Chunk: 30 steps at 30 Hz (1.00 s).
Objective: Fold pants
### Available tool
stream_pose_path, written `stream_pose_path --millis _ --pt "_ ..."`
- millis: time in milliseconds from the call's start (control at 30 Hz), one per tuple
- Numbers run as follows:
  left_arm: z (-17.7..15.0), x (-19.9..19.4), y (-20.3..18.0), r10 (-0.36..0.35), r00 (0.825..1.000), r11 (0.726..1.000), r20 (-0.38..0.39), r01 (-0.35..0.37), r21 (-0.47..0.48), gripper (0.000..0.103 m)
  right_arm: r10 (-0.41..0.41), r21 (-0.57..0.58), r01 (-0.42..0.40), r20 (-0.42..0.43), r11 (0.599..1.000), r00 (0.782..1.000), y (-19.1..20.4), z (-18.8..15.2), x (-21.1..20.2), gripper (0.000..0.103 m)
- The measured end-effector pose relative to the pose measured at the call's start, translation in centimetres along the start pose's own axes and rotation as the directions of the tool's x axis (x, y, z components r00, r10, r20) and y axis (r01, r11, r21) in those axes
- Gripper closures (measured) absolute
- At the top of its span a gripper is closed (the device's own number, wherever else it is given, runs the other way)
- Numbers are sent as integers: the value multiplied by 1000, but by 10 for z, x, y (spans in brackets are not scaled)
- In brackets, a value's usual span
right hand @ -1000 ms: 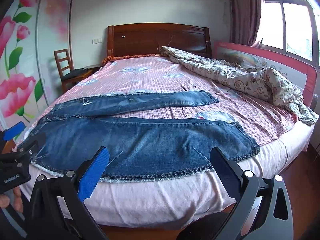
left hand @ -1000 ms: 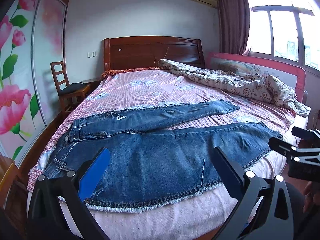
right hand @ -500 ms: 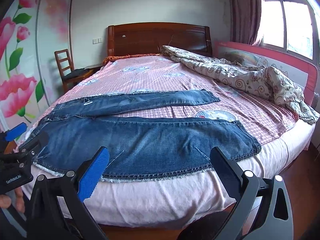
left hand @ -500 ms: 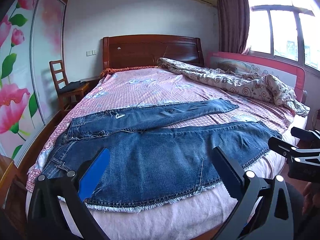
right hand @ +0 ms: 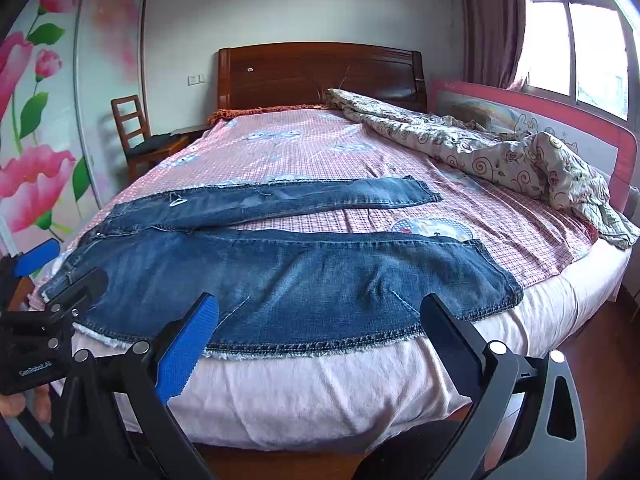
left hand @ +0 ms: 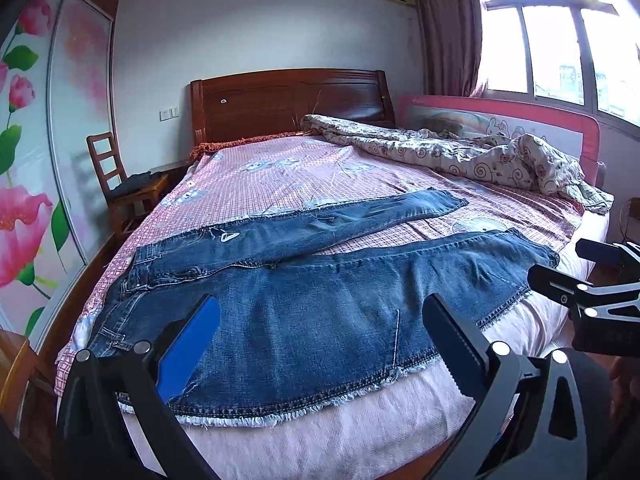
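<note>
Two views show one bedroom. Left wrist view: blue denim pants (left hand: 320, 300) lie spread flat across the near end of a bed (left hand: 320, 432), waistband toward the left edge, one leg running along the near edge, the other angled away across the pink checked sheet (left hand: 280, 176). The left gripper (left hand: 320, 344) hovers in front of the pants with its jaws spread wide, a blue pad on one finger, holding nothing. At the right edge the right gripper (left hand: 560, 276) appears side-on near the leg cuffs, its jaws parted and empty. A rumpled quilt (left hand: 460, 156) lies along the far right side of the bed, and a wooden chair (left hand: 120, 184) stands on the left.

Right wrist view: the pants (right hand: 280, 276) fill the near bed edge, legs pointing right. The right gripper (right hand: 320, 340) floats before them, jaws wide apart, gripping nothing. The left gripper (right hand: 60, 268) shows at the left, near the waistband, jaws parted and empty.
</note>
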<state>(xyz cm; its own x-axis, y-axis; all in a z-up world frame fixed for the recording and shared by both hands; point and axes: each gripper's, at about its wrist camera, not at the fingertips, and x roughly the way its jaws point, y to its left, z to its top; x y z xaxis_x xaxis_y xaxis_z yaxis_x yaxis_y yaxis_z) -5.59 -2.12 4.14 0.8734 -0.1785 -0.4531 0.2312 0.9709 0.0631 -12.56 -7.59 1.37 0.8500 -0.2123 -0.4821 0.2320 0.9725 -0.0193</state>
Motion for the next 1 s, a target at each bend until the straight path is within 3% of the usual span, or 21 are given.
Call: stream_pose_path --millis 1000 --pt "-6 9 3 10 999 1000 -39 -10 -18 2 6 4 -6 -14 1000 1000 -1 -2 4 3"
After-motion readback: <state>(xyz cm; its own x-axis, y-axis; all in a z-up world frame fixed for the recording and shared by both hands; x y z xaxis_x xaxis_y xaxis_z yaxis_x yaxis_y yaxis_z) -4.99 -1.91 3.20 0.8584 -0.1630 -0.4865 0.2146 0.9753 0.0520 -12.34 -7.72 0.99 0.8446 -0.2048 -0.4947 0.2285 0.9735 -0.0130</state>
